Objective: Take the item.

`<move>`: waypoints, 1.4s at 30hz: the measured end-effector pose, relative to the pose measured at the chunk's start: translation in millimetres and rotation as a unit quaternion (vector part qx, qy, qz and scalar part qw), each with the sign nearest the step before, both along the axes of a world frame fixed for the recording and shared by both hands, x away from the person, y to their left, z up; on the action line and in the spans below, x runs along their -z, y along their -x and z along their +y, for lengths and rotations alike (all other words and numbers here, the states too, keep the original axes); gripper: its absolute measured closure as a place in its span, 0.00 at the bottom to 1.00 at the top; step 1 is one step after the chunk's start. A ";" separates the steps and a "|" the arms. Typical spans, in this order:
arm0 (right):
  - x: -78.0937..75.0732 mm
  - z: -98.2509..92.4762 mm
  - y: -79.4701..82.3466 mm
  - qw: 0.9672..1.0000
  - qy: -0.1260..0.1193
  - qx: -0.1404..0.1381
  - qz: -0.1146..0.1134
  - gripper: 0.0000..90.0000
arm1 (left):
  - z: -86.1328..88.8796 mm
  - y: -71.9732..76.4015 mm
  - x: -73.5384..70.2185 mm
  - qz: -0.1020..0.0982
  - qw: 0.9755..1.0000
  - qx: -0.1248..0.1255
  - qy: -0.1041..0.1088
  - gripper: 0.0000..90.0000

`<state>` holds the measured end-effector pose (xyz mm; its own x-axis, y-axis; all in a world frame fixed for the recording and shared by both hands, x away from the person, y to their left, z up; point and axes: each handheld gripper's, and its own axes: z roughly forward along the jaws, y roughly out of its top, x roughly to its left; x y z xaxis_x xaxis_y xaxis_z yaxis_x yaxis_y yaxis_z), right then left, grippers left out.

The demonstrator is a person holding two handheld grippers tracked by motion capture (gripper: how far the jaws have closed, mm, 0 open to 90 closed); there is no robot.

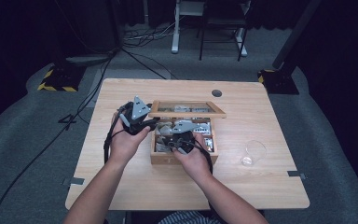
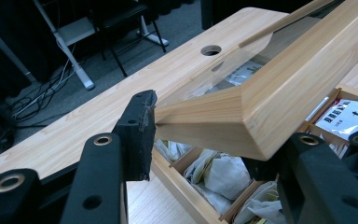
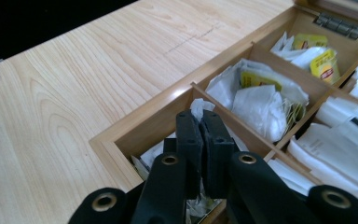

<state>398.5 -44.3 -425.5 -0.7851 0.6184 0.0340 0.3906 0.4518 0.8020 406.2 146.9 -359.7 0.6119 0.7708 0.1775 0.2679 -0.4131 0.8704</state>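
Note:
A wooden tea box (image 1: 161, 157) stands in the middle of the table, and its glass-paned lid (image 1: 186, 114) is raised. My left gripper (image 1: 153, 123) is shut on the lid's left front corner (image 2: 242, 116), with one pad (image 2: 142, 135) pressed against the wooden frame. My right gripper (image 1: 179, 141) reaches down into the box's near left compartment (image 3: 140, 123). Its jaws (image 3: 203, 135) are shut on a white tea bag whose tip (image 3: 196, 106) pokes up between the pads. Other compartments hold white tea bags (image 3: 261, 100) and yellow-labelled ones (image 3: 324, 65).
A clear glass bowl (image 1: 254, 151) lies on the wooden table (image 1: 121, 186) to the right of the box. A round cable hole (image 1: 216, 93) sits near the far edge. Chair and desk legs stand on the floor beyond the table.

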 end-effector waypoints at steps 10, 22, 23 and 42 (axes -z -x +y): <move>-17.8 -12.2 6.5 0.999 -0.029 -0.001 -0.018 0.98 | 0.0 -0.8 -0.3 0.000 1.000 0.000 0.002 0.57; -36.7 -26.6 22.8 0.997 -0.068 -0.011 -0.031 0.98 | 0.0 -1.4 -0.5 -0.001 1.000 0.001 0.001 0.57; -39.4 -29.0 24.7 0.997 -0.073 -0.012 -0.033 0.98 | -0.1 -1.4 -0.4 -0.001 1.000 0.001 0.002 0.57; -73.8 -63.4 60.3 0.992 -0.097 -0.015 -0.078 0.98 | -0.4 -1.6 -0.1 -0.001 1.000 0.001 0.000 0.57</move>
<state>338.3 -107.6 -351.8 -0.8087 0.5876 0.0273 0.2436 0.2922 0.9248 407.8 146.5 -359.7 0.6135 0.7691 0.1792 0.2644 -0.4139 0.8711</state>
